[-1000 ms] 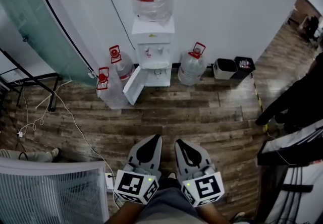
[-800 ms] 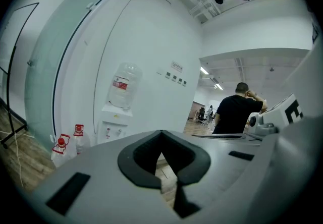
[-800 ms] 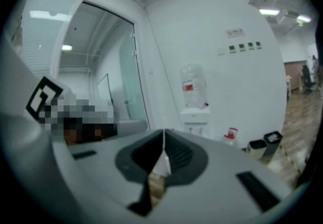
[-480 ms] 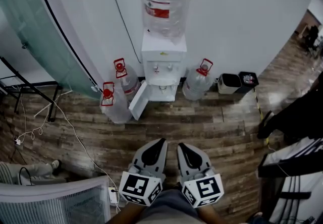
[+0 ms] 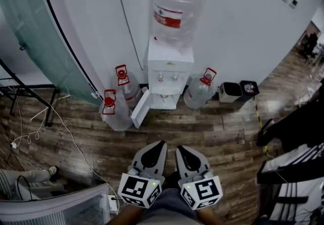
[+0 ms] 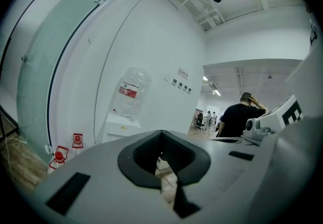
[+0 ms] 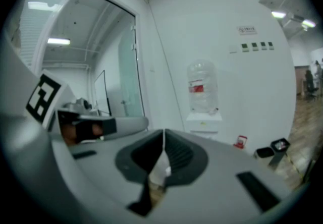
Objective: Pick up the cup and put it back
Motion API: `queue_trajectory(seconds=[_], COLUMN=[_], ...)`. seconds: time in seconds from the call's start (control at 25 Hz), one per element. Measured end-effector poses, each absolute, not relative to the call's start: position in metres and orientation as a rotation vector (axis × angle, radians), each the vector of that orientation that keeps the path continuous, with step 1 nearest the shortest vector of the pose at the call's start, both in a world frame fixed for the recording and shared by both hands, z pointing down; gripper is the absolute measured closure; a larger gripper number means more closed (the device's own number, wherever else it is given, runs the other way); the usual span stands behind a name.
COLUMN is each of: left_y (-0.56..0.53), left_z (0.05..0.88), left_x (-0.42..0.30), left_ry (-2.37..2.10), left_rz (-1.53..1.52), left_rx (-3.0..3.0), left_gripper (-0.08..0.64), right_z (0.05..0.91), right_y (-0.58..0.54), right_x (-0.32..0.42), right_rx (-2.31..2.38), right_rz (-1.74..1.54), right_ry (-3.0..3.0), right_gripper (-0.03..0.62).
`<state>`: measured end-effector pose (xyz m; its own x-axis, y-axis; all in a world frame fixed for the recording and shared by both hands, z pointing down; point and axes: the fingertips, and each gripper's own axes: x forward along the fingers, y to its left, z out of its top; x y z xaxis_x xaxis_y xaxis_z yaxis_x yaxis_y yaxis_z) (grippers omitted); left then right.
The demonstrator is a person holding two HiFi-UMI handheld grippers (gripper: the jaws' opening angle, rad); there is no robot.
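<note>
Both grippers are held low and side by side over the brown plank floor (image 5: 217, 133), well apart from the white water dispenser (image 5: 169, 69) that is topped by a large clear bottle (image 5: 178, 11). The fingers of the left gripper (image 5: 160, 144) are pressed together on nothing, as are those of the right gripper (image 5: 180, 149). No cup can be made out in any view; it is presumed to sit in the dispenser's tap recess, which is too small to be read.

The dispenser's white lower door (image 5: 140, 110) is swung open, and clear spare bottles with red caps (image 5: 115, 112) are crowded beside it, so either could be knocked by a low or wide reach. If the fingers are opened late, a cup could be pushed over rather than gripped.
</note>
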<state>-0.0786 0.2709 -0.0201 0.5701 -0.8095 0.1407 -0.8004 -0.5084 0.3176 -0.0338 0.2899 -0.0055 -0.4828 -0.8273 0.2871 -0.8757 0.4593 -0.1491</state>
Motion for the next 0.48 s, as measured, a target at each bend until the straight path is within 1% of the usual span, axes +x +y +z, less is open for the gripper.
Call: queue_trajectory(seconds=[0.16, 0.48], left_y=[0.257, 0.206], left_z=[-0.016, 0.003], left_x=[-0.083, -0.077], left_ry=[-1.306, -1.314], left_rz=[-0.038, 0.013], left_rx=[2.447, 2.418], left_gripper=[0.552, 0.552], right_z=[-0.003, 0.011], right_y=[0.276, 0.221], right_x=[-0.039, -0.025], right_rx=[1.487, 1.486], right_rz=[0.419, 0.471], right_ry=[-2.530, -2.535], right_gripper=[0.568, 0.568])
